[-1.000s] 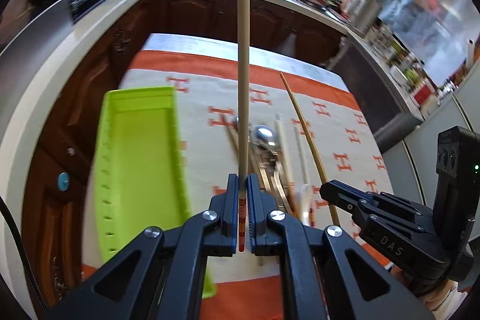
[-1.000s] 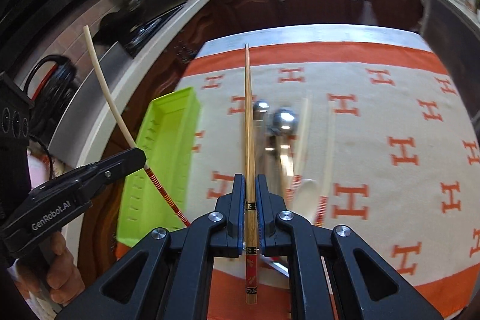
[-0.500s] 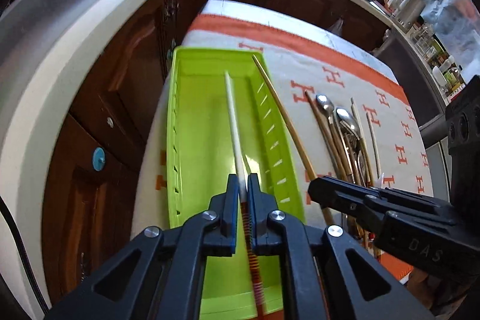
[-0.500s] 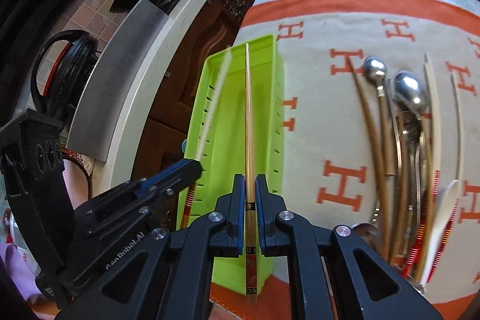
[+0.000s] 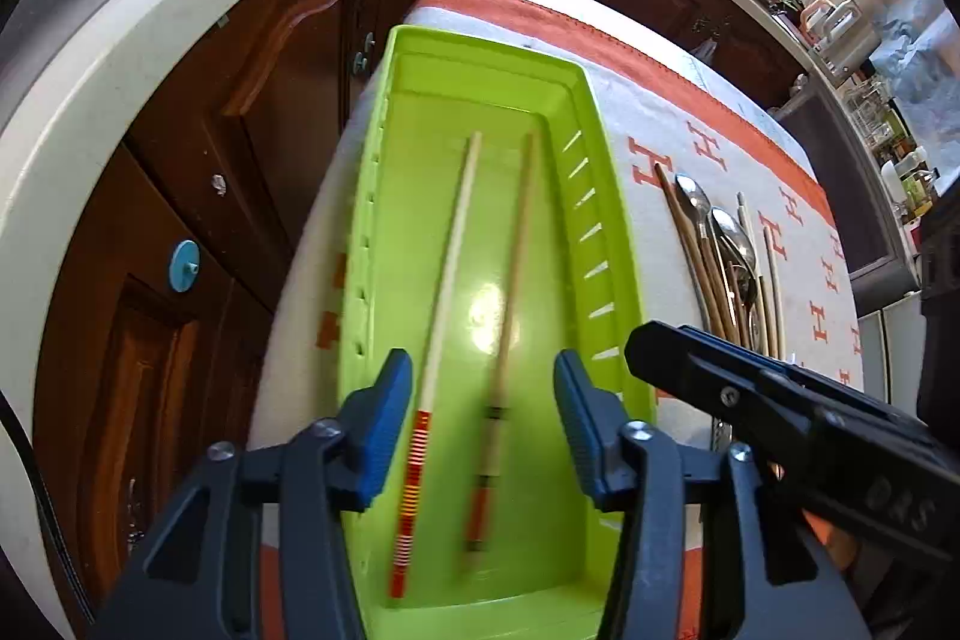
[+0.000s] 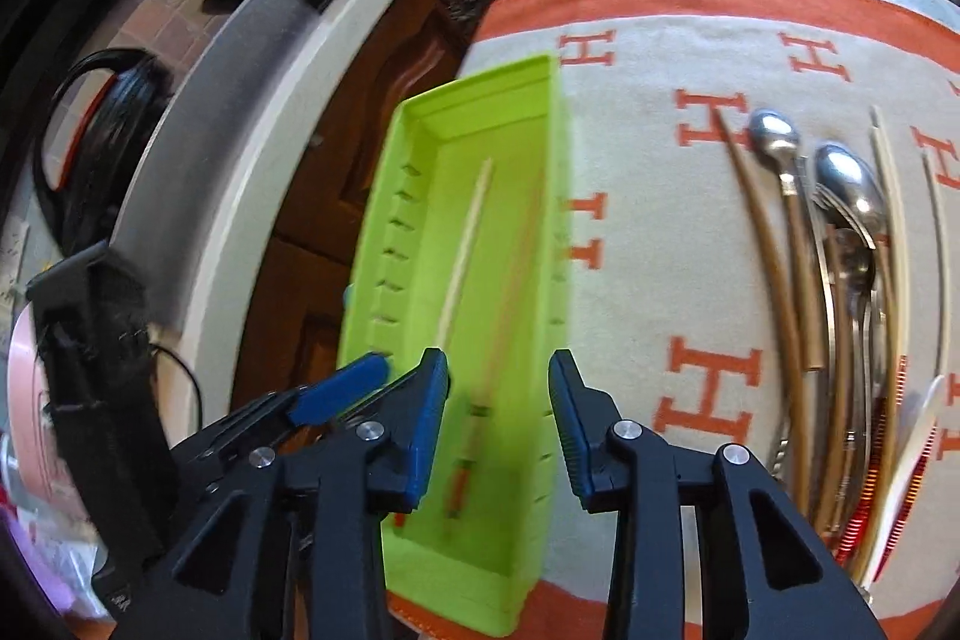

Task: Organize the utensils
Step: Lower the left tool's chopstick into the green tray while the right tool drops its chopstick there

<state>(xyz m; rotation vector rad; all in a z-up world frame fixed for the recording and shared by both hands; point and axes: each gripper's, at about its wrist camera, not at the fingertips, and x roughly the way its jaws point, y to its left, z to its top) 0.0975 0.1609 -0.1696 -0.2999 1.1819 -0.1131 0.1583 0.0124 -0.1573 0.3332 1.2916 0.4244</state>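
The left tool point(image 5: 483, 430) hangs over the near end of a lime-green tray point(image 5: 606, 196), its jaws opening with nothing pressed between the blue pads point(image 5: 384, 430). Two chopsticks lie side by side on the tray floor, both motion-blurred. The pale chopstick point(image 5: 450, 244) is cream along most of its length and ends in a band of red and yellow stripes toward the near end; it passes just beside the left pad. The brown chopstick point(image 5: 516, 250) is darker wood with black rings and a red section near its end.

The right tool point(image 6: 498, 424) is also above the tray point(image 6: 558, 196), jaws opening, and the brown chopstick point(image 6: 510, 292) shows between them without touching either pad. The pale one point(image 6: 465, 250) lies to its left.

The tray sits at the left edge of a cream cloth point(image 6: 660, 268) with orange H marks covering the desk. Well to the right lies a bundle of utensils point(image 6: 840, 280): metal spoons, brown and pale chopsticks, and a white spoon.
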